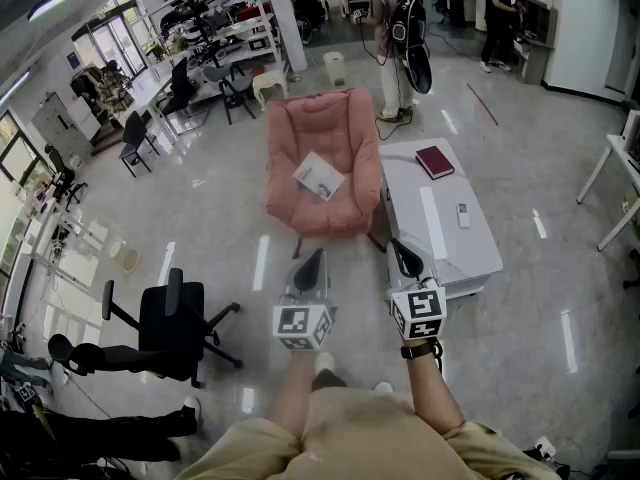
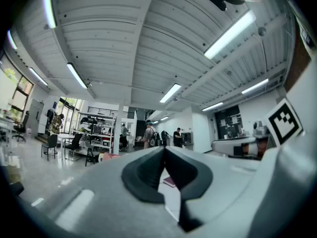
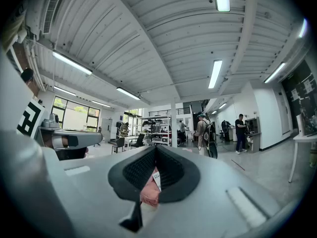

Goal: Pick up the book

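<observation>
A dark red book [image 1: 434, 161] lies at the far end of a low white table [image 1: 478, 258]; it also shows through the left gripper's jaws as a red book [image 2: 169, 181]. A white booklet [image 1: 318, 177] rests on the seat of a pink armchair [image 1: 322, 118]. Both grippers are held level in front of me, well short of either. My left gripper [image 1: 316, 257] is shut and empty, aimed at the floor before the armchair. My right gripper [image 1: 399, 245] is shut and empty over the table's near end; between its jaws the pink armchair [image 3: 147, 193] and the booklet [image 3: 156, 178] appear.
A small white remote [image 1: 463, 215] lies on the table. A black office chair [image 1: 166, 326] stands at my left. Further back are a white stool [image 1: 334, 67], desks with chairs [image 1: 205, 78] and standing people [image 1: 396, 28]. A white desk leg [image 1: 600, 168] is at the right.
</observation>
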`<state>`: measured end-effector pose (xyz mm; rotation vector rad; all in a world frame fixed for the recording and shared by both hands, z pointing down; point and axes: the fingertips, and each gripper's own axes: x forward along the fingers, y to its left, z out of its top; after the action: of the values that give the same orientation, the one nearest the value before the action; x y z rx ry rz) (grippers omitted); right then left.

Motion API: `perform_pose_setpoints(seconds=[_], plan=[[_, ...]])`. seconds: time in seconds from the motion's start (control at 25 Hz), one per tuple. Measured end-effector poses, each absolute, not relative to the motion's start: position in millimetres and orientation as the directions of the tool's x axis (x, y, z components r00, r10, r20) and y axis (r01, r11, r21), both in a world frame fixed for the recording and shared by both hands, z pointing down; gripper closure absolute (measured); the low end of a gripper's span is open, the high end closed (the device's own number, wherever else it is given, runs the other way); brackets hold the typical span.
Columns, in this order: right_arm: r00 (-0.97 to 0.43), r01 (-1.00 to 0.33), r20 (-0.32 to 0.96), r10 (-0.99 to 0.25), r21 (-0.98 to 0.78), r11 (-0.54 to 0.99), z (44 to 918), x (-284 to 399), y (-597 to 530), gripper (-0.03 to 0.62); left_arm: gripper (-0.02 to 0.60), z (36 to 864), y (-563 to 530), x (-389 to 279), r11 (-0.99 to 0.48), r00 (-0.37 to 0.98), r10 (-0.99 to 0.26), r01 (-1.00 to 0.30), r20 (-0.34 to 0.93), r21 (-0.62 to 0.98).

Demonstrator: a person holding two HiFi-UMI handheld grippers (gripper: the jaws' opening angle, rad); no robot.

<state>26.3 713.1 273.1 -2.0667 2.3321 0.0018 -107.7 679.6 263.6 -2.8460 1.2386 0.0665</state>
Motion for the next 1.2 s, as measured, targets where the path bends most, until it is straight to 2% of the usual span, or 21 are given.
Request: perform_pose_setpoints(seconds=[0.28, 0.44, 0.64, 0.88, 1.2], plan=[[-0.084, -0.990, 0.056, -0.995, -0.115, 0.077, 302, 37, 685, 0.588, 0.581, 275, 662, -104, -0.693, 0.693, -0.719, -0.721, -0.046, -0.026], [-0.162, -0.980, 0.064, -0.985, -0.124, 0.153, 314, 19, 656, 0.588, 0.581, 287, 628, -115, -0.675, 0.674, -0.737, -0.738, -0.040, 0.011], [-0.226, -0.970, 0.057, -0.972, -0.100, 0.220, 317, 1, 599, 0.588, 0.581, 298, 565, -108, -0.687, 0.686, -0.726, -0.725, -0.044, 0.048], [-0.269, -0.956, -0.077, -0.960, -0.101, 0.276, 277, -26, 499, 0.588, 0.581, 282, 467, -117, -0.708, 0.702, -0.707, -0.703, -0.089, 0.072], [-0.277, -0.958, 0.009, -0.961, -0.072, 0.276, 286, -66, 384, 0.588, 0.581, 285, 342, -146, -0.712, 0.712, -0.700, -0.686, -0.064, 0.153]])
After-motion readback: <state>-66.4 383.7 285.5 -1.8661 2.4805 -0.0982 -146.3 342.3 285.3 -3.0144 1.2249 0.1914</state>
